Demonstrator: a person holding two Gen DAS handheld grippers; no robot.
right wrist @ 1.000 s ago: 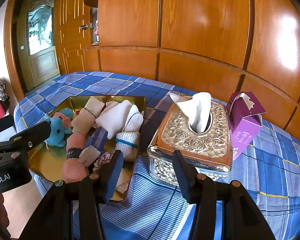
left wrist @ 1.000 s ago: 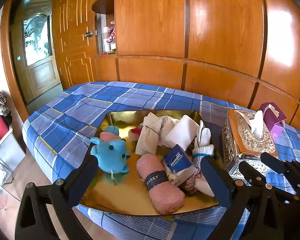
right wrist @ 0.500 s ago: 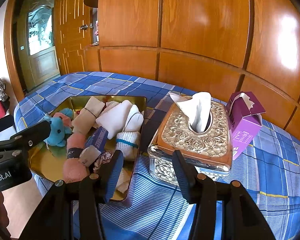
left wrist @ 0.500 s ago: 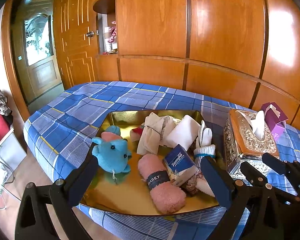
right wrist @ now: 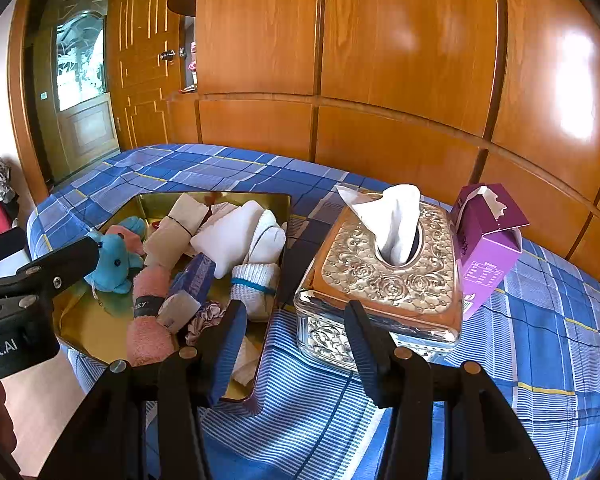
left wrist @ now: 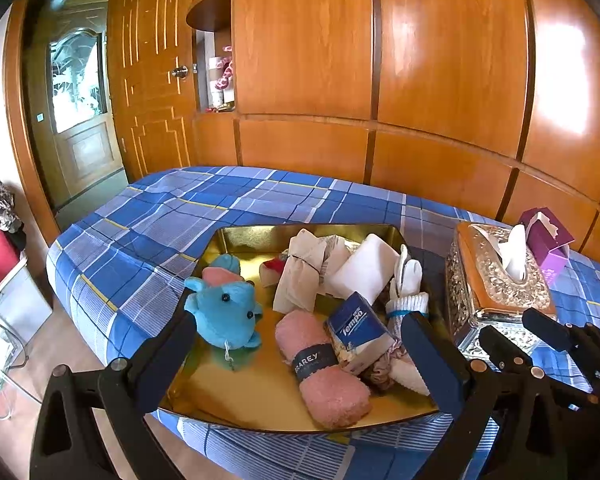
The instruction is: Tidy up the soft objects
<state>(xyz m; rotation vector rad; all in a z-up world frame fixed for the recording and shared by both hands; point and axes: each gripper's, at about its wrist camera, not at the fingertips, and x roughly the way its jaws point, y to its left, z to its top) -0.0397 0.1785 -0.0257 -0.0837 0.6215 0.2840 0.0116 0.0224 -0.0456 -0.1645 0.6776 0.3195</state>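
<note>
Soft things, among them a blue toy (left wrist: 226, 312), a pink towel (left wrist: 324, 372) and socks (left wrist: 406, 292), lie heaped inside the gold tray (left wrist: 260, 396). Both the left gripper (left wrist: 300, 344) and right gripper (right wrist: 296, 336) hover before the tray, spread and empty. This fits gathering done or sorting ahead.

At your two o'clock sits an ornate metal tissue box (right wrist: 384, 276), a purple carton (right wrist: 486, 246) just beside it, on the blue plaid cloth (right wrist: 540, 344); wood panelling (right wrist: 380, 60) behind.
</note>
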